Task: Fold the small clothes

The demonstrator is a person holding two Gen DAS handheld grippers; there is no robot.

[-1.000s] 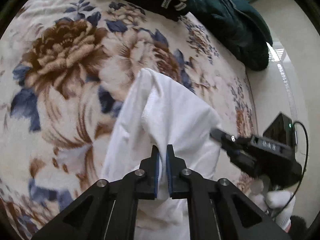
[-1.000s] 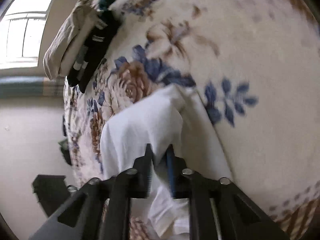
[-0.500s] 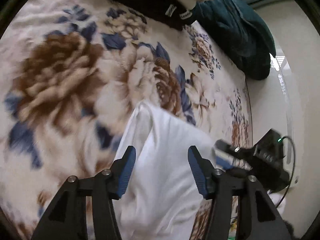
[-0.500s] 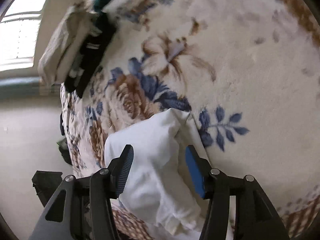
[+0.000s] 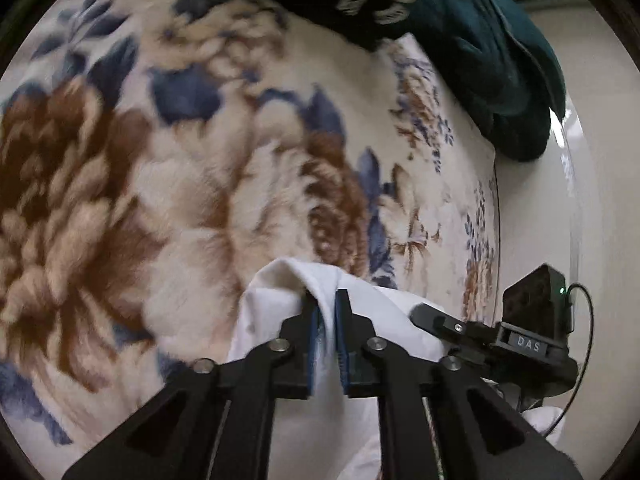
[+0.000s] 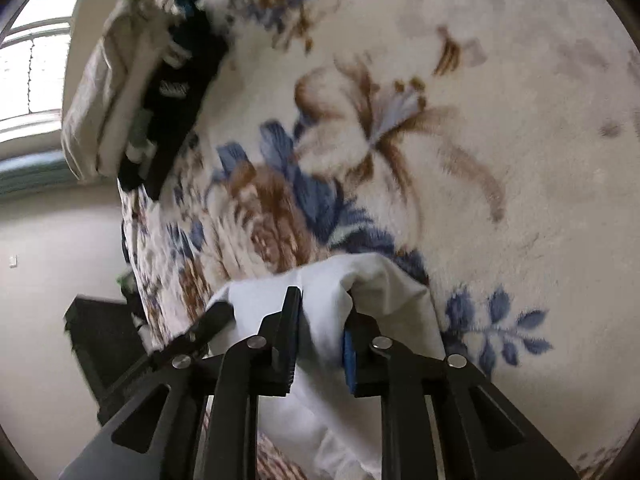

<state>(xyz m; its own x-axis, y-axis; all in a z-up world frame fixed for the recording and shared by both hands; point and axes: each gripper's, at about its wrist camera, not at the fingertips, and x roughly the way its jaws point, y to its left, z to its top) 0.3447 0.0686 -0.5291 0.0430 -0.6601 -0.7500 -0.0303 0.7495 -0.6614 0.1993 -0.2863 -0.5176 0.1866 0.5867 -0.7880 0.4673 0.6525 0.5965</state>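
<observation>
A white garment [image 5: 280, 292] lies bunched on the floral blanket [image 5: 160, 168]. My left gripper [image 5: 326, 300] sits at its far folded edge. Its jaws are closing, and a thin ridge of the white cloth is pinched between the blue pads. In the right wrist view the same garment [image 6: 384, 280] humps up at its far edge. My right gripper [image 6: 322, 302] straddles a thicker fold there. These jaws are closing too, but part of one blue pad still shows bare. The right tool's black body [image 5: 528, 344] shows beside the left one.
At the blanket's far side lies a pile: a black garment with white lettering [image 5: 360, 0], a teal one [image 5: 500, 80] and beige cloth [image 6: 100, 92]. The blanket's edge [image 5: 494, 240] drops to a pale floor. A white-gloved hand [image 5: 540, 416] shows low right.
Both grippers were shut on the white cloth, then opened wide and slid forward and down. Both have narrowed again around folds at the garment's far edge.
</observation>
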